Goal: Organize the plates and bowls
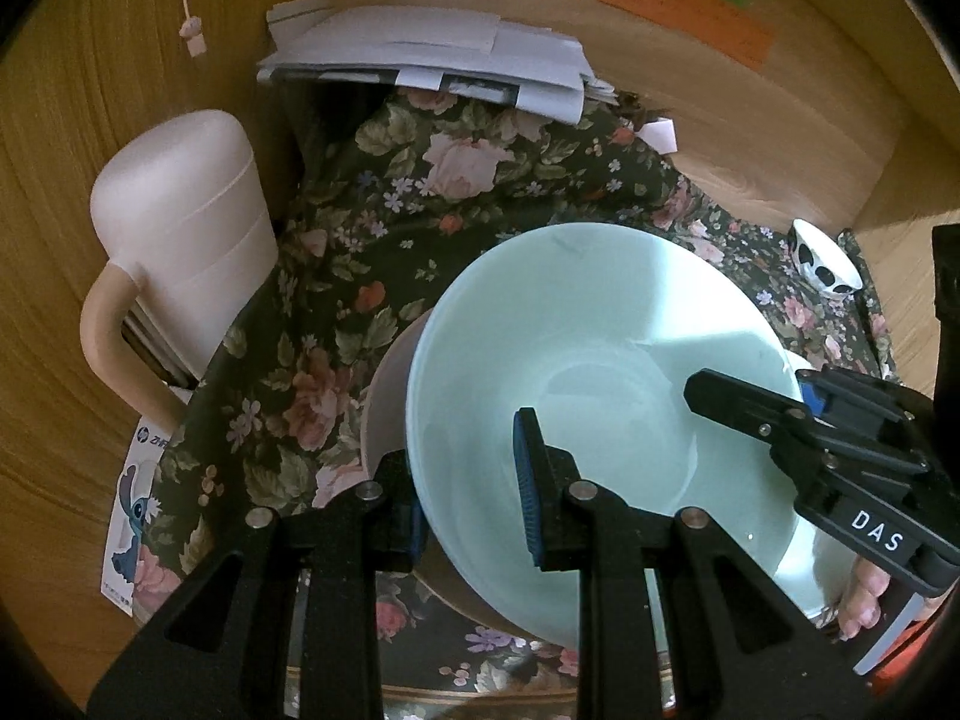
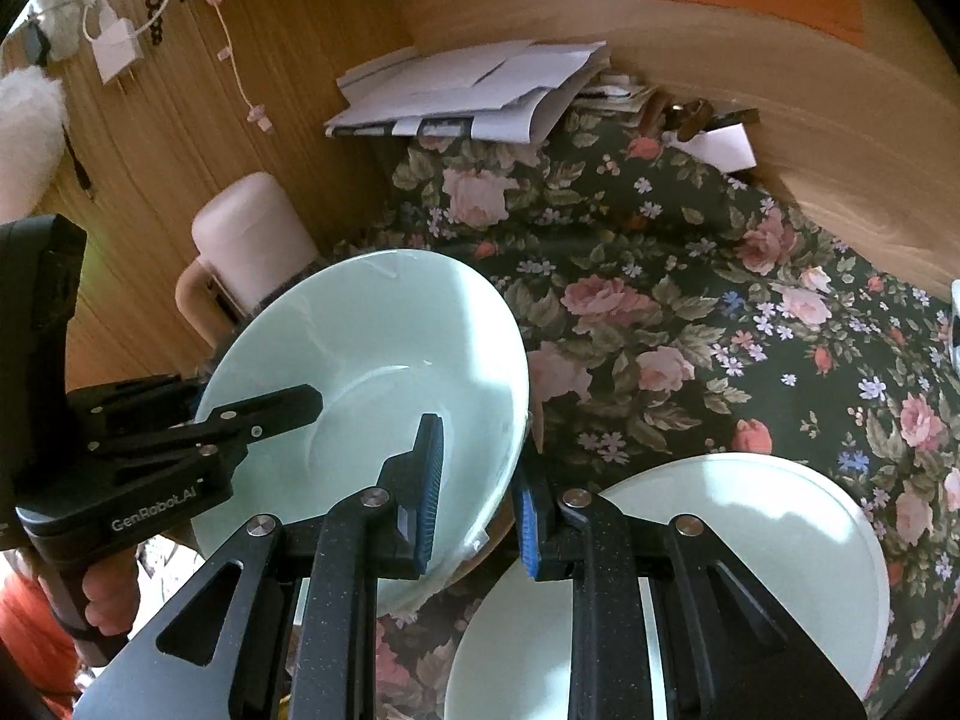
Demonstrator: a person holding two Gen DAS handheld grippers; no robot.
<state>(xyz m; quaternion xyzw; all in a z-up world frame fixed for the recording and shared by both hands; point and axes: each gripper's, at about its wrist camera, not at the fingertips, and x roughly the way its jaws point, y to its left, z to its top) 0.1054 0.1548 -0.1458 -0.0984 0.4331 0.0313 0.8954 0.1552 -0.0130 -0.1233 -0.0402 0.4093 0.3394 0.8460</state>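
Left tool (image 1: pixel 471 492): clamped on the near rim of the green bowl (image 1: pixel 576 372), one pad inside, one outside.
Right tool (image 2: pixel 480 501): pinching the same bowl's rim at 3 o'clock, blue pads either side of the wall.
Bowl: tilted, held between both tools above the flowered cloth (image 1: pixel 336 276), a pale dish showing just beneath it.
Plate (image 2: pixel 750 546): flat on the cloth at 5 o'clock in the right view, beside the bowl.
Jug (image 1: pixel 180 240): pink, at 9 o'clock.
Papers (image 1: pixel 420 54): stacked at 12 o'clock.
Small spotted bowl (image 1: pixel 825 261): at 3 o'clock, well apart.
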